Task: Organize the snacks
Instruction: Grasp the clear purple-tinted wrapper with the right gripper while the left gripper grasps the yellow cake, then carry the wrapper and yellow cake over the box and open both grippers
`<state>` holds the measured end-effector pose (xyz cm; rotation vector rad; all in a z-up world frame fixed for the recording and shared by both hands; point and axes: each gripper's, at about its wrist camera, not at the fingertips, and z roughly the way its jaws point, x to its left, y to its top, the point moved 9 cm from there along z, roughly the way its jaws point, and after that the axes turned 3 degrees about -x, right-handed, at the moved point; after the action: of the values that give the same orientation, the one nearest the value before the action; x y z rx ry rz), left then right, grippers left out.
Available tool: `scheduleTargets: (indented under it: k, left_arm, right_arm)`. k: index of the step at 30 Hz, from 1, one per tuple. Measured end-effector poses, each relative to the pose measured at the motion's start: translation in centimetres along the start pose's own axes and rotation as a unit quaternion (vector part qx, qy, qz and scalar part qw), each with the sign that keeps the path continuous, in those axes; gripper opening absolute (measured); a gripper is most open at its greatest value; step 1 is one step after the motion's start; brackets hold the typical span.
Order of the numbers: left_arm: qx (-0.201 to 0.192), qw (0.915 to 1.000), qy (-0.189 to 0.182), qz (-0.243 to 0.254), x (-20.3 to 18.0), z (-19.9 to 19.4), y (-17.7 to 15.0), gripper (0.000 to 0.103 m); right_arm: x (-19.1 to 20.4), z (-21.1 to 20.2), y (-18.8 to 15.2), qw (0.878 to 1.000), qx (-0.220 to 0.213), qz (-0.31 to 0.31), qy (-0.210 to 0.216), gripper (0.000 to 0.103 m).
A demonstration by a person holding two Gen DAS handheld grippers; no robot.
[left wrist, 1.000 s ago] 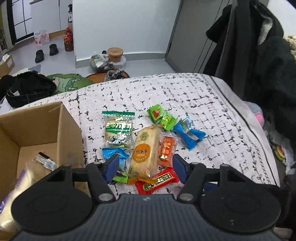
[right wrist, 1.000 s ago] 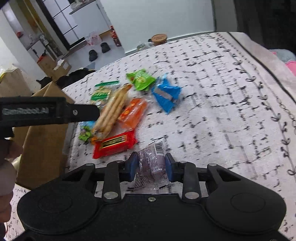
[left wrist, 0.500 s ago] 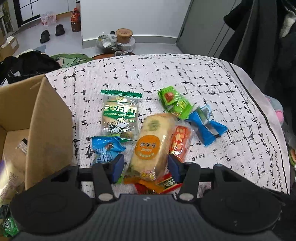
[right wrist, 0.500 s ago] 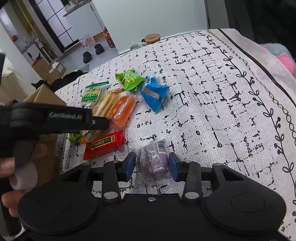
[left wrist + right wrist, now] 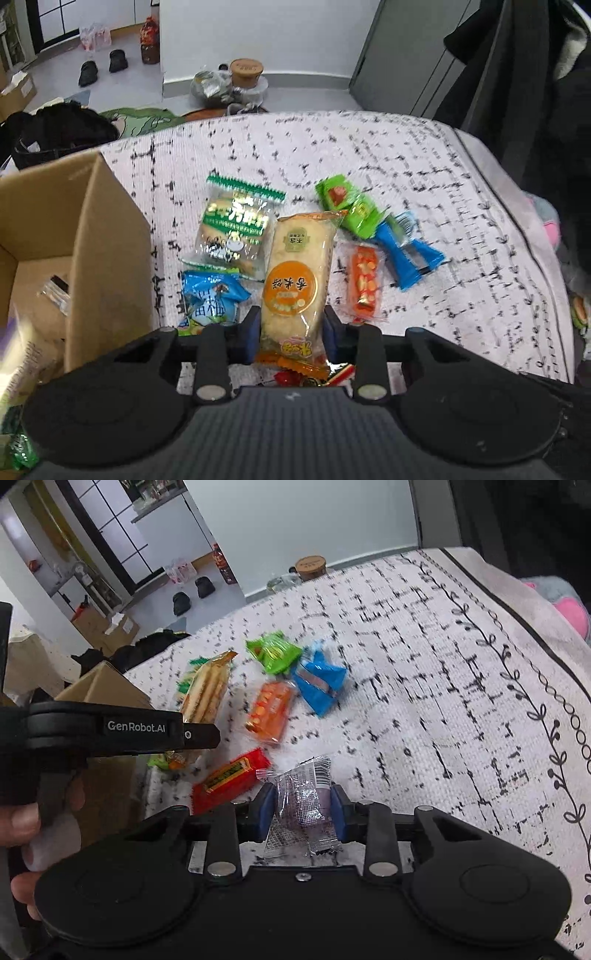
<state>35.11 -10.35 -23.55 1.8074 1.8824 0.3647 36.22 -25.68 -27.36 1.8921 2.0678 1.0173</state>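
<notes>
Left wrist view: the left gripper [image 5: 290,330] has its jaws closing on the near end of the rice cracker packet [image 5: 295,280], whose sides lie against both blue pads. Taking that packet as the landmark, a strip of red wrapper [image 5: 338,374] peeks out from beneath its near end. Just left of it lies a light blue packet [image 5: 210,299], and further left stands the cardboard box [image 5: 107,258], its flap upright and some wrapped items inside. Just right of the packet lies an orange snack bar [image 5: 364,284]. Beyond the light blue packet, touching the landmark's left edge, is a green-topped biscuit packet [image 5: 232,230]. Past the landmark's far right corner sit two green packets [image 5: 351,210], with a blue packet [image 5: 406,254] beside them. All rest on a white tabletop [image 5: 461,221] cloth with black dashes.

Right wrist view: the right gripper [image 5: 303,814] has its jaws closing on a clear silvery-purple sachet [image 5: 304,797], pads against both its sides. The red bar [image 5: 231,779] lies just left of the sachet, nearer than the rice cracker packet [image 5: 207,694]. The left gripper's black body [image 5: 110,727] crosses in front of that packet, with a hand [image 5: 22,834] on its handle.
</notes>
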Motion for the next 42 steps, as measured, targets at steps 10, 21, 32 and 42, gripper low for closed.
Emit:
scheduleTargets:
  k: [10,21,32,42]
  left_arm:
    - [-0.049,0.9987,-0.016,0.002,0.3,-5.0,1.9,0.032]
    - [-0.096,0.9948,-0.009,-0.033,4.3,-10.8,2.8,0.032]
    - [-0.115,0.9913,0.01,-0.063,8.6,-13.8,1.6,0.032]
    - [-0.117,0.9882,0.03,-0.094,12.6,-14.9,0.0,0.032]
  right_arm:
    - [3.3,-1.4,2.5,0.999,-0.029,-0.008,0.021,0.032]
    - [7.9,-3.1,3.8,0.997,-0.054,-0.016,0.056,0.031]
    - [12.4,-3.8,3.9,0.994,-0.067,-0.045,0.071,0.031]
    - [16.8,-3.7,3.7,0.991,-0.071,-0.064,0.09,0.031]
